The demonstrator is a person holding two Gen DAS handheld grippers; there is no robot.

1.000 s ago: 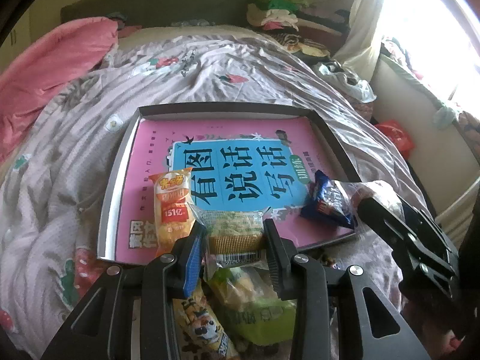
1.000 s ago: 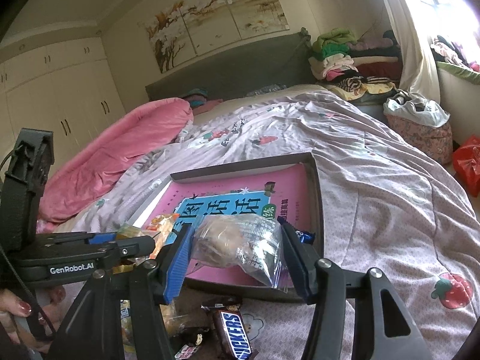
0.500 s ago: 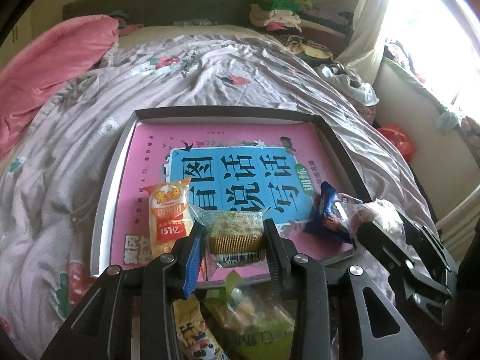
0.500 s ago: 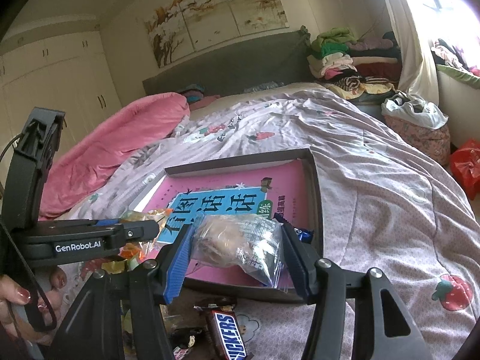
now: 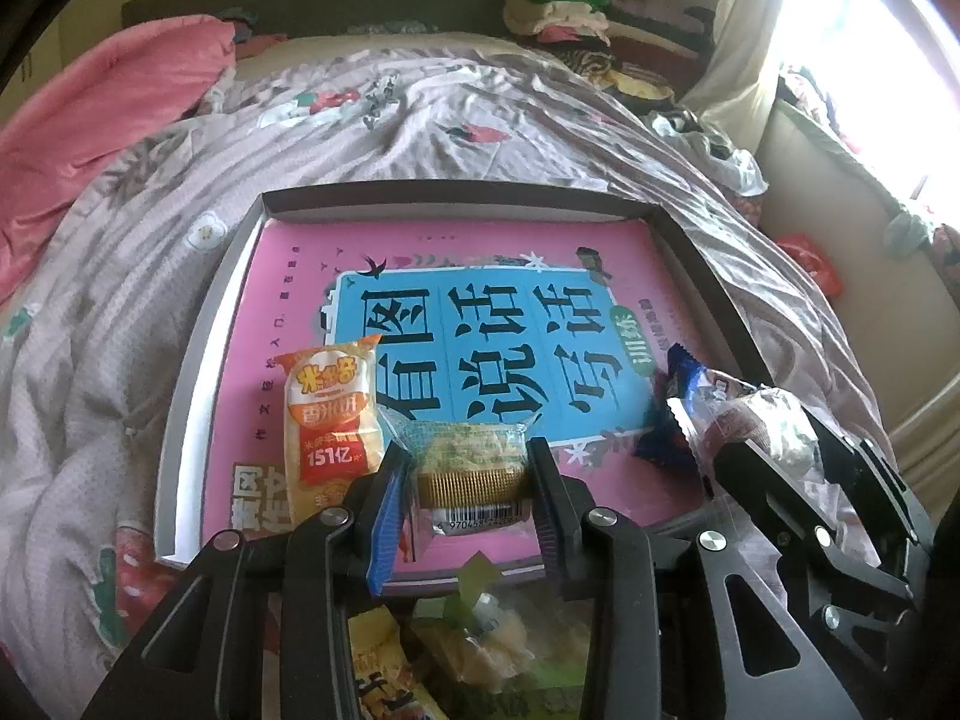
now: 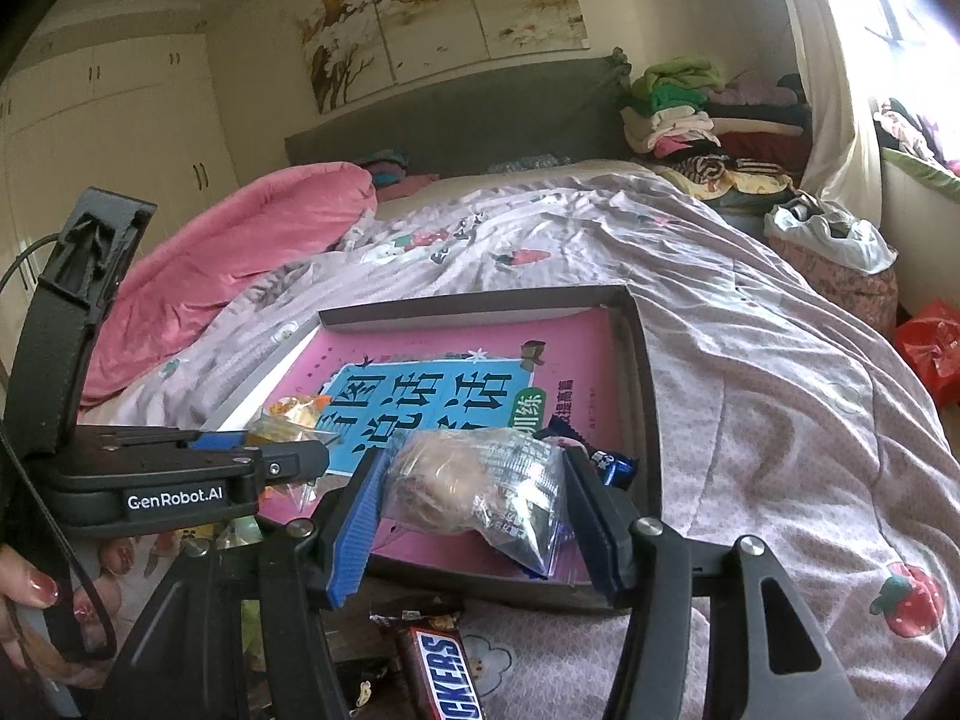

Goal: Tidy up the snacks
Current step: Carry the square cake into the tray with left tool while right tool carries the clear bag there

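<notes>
A shallow grey tray (image 5: 198,354) with a pink and blue book in it lies on the bed. My left gripper (image 5: 468,474) is shut on a clear-wrapped gold-banded snack (image 5: 471,468) over the tray's near edge. An orange rice-cracker packet (image 5: 333,414) lies in the tray at the left. A blue wrapped snack (image 5: 675,414) lies at the tray's right. My right gripper (image 6: 474,498) is shut on a clear bag of pastry (image 6: 474,486) over the tray's near right corner; it also shows in the left wrist view (image 5: 762,426).
A Snickers bar (image 6: 444,678) and several other snack packets (image 5: 480,654) lie on the bedspread before the tray. A pink duvet (image 6: 240,258) lies at the left. Folded clothes (image 6: 678,114) are piled by the headboard. A bag (image 6: 834,252) stands right of the bed.
Both grippers have moved forward a little over the tray with their snacks still held. The tray looks closer and larger in both views.
</notes>
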